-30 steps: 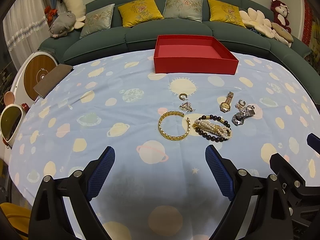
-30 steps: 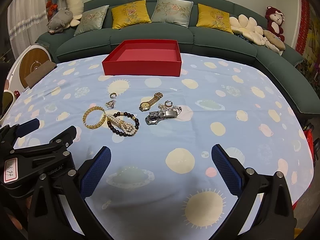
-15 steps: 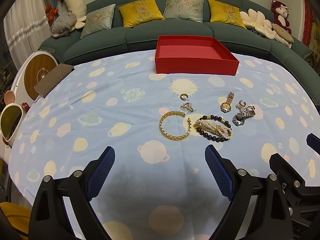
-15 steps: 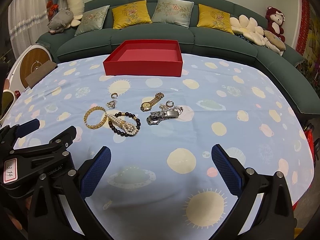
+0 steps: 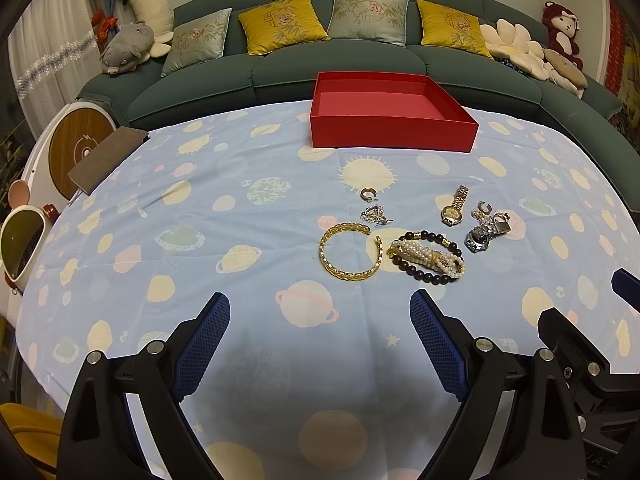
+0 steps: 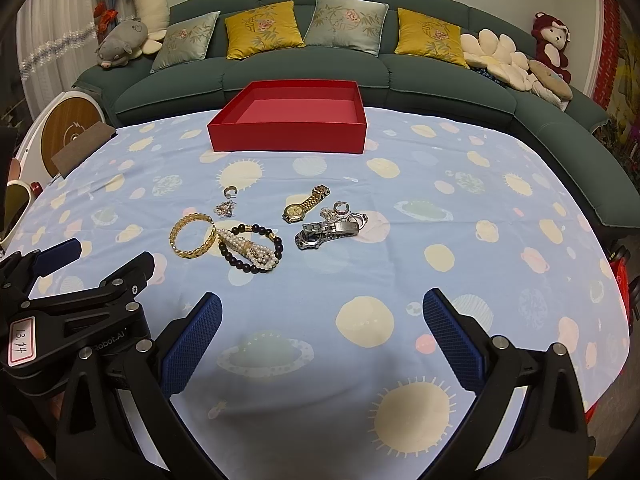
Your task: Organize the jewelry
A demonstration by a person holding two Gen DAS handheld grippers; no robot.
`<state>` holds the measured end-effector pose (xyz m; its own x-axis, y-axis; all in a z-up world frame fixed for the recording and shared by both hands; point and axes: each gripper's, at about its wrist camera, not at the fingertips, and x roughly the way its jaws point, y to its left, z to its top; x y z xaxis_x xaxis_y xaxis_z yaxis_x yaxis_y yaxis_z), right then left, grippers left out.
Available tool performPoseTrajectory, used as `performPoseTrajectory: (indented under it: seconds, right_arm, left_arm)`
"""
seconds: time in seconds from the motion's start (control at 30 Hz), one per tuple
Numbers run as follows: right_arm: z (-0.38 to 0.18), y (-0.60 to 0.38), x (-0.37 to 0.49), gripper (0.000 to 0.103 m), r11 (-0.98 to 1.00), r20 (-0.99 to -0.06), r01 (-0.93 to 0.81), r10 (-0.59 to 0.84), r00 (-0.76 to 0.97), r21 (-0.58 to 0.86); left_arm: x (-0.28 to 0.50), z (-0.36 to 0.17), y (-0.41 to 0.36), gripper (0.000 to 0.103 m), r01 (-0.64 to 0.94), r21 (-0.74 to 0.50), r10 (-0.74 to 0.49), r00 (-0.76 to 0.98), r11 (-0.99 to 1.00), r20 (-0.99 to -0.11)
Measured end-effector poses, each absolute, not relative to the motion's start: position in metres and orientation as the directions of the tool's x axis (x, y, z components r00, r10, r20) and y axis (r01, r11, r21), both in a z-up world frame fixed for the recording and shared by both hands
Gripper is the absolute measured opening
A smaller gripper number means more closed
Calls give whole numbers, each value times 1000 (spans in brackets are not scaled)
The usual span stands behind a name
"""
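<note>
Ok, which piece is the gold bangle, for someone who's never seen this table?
Start at the red box at the table's far side and come toward the camera to the jewelry cluster. The gold bangle is its leftmost large piece, beside the pearl and dark bead bracelets: an open braided hoop with a gap.

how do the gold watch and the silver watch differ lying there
The gold watch lies stretched out straight, apart from other pieces; the silver watch is bunched against a small cluster of rings. The gold watch sits nearer the red box. Both rest on the tablecloth, ungripped.
</note>
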<state>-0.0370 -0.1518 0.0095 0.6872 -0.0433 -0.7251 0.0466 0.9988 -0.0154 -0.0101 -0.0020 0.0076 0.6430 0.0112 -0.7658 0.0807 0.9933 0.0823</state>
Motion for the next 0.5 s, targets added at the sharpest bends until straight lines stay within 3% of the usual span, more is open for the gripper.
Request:
performPoseTrajectory:
  seconds: [0.5]
  right_arm:
    - [9,-151,-37,98,999,-725,46,-42,687,-15]
  left_arm:
    - [-10,8,-2,89,81,81,10,643,993,-766]
